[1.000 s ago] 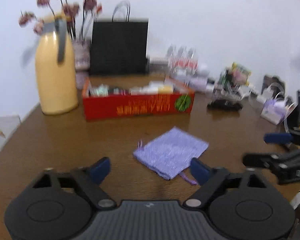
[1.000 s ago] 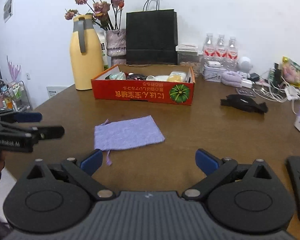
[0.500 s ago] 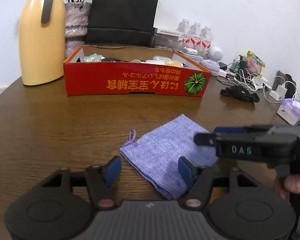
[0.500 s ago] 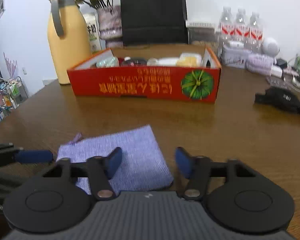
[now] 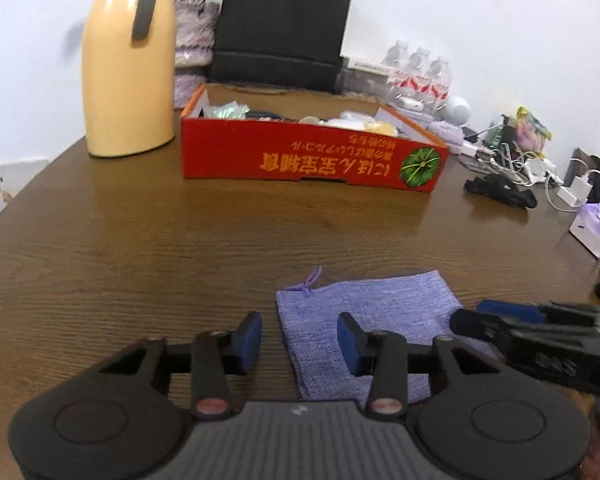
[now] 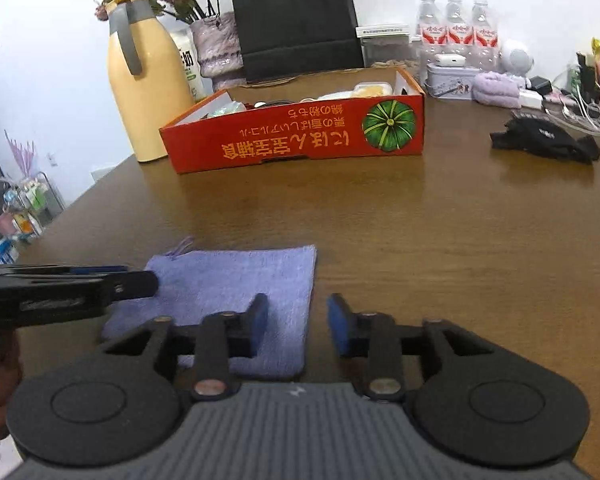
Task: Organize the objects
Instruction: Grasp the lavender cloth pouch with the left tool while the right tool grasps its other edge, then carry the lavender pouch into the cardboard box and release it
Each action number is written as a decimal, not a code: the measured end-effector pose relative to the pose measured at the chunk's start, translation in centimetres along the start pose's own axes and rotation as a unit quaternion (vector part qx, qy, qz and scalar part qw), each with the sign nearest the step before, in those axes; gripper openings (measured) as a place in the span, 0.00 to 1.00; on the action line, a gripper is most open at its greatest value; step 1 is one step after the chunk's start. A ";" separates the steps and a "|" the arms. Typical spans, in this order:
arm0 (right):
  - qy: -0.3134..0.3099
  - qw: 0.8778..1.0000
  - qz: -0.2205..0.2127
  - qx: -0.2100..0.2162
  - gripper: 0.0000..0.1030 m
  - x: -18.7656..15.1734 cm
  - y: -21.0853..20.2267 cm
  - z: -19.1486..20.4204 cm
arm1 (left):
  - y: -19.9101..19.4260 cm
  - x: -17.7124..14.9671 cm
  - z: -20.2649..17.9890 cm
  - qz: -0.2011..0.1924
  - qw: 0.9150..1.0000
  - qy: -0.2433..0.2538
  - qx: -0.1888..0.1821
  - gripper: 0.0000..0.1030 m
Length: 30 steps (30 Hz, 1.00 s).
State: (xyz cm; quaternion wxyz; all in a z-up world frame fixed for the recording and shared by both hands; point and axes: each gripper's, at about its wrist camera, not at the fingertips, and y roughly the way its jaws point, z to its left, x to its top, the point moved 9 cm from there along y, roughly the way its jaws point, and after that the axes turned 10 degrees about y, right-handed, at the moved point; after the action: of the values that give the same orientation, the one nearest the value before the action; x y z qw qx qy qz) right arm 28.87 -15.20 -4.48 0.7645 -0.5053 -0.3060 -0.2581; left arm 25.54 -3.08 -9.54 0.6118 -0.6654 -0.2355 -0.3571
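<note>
Down near the front edge of the brown wooden table [image 5: 148,240] lies a flat lilac drawstring pouch [image 5: 380,312], its cord end poking out at the far left corner. Both handheld grippers are low over it from opposite sides. The left gripper [image 5: 299,342] has its jaws partly apart and they have just been closing; the pouch's left edge sits between the blue pads [image 5: 250,338], but neither pad presses on the cloth, so nothing is gripped. The right gripper [image 6: 298,326] is much the same: jaws partly apart, just been closing, straddling the pouch's right edge, with its left pad over the fabric and its right pad over bare wood. No hold there either.

Farther back stands a red cardboard box [image 6: 300,136] with a green pumpkin printed on it and small items inside, well apart from the pouch. Just left of it is a tall yellow thermos jug [image 5: 128,68] with a grey handle, and behind the box a black paper bag [image 5: 284,28]. Three water bottles [image 6: 456,28] stand against the wall, and a black folded thing [image 6: 544,140] lies on the table to the right, near a tangle of cables and chargers.
</note>
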 end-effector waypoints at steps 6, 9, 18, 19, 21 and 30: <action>-0.070 0.997 -0.020 -0.026 0.26 -0.6 1.2 2.1 | 0.2 -0.8 -1.0 0.003 1.000 0.023 0.006 0.23; -0.072 0.997 -0.013 -0.013 0.07 -1.0 0.8 3.0 | -0.6 -1.0 -1.6 -0.001 0.999 0.041 0.008 0.10; -0.025 0.999 -0.033 -0.001 0.06 -2.1 -3.3 1.8 | -4.5 -1.3 -2.9 -0.034 0.998 0.056 0.001 0.01; -0.027 0.999 -0.039 -0.001 0.06 -2.0 -3.9 1.9 | -5.0 -1.2 -3.1 -0.041 0.997 0.058 0.000 0.01; -0.030 0.998 -0.057 0.000 0.06 -1.4 -5.2 2.0 | -5.9 -0.6 -3.4 -0.056 0.997 0.059 -0.003 0.01; -0.021 0.995 -0.091 0.035 0.06 3.7 -5.7 2.6 | -5.9 5.4 -1.1 -0.101 0.994 0.040 -0.026 0.00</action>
State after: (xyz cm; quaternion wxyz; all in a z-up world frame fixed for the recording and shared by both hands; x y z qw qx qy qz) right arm 26.85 -15.11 2.51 0.7488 -0.4533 -0.3752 -0.3051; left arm 24.34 -3.99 -1.64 0.5635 -0.6392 -0.2676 -0.4498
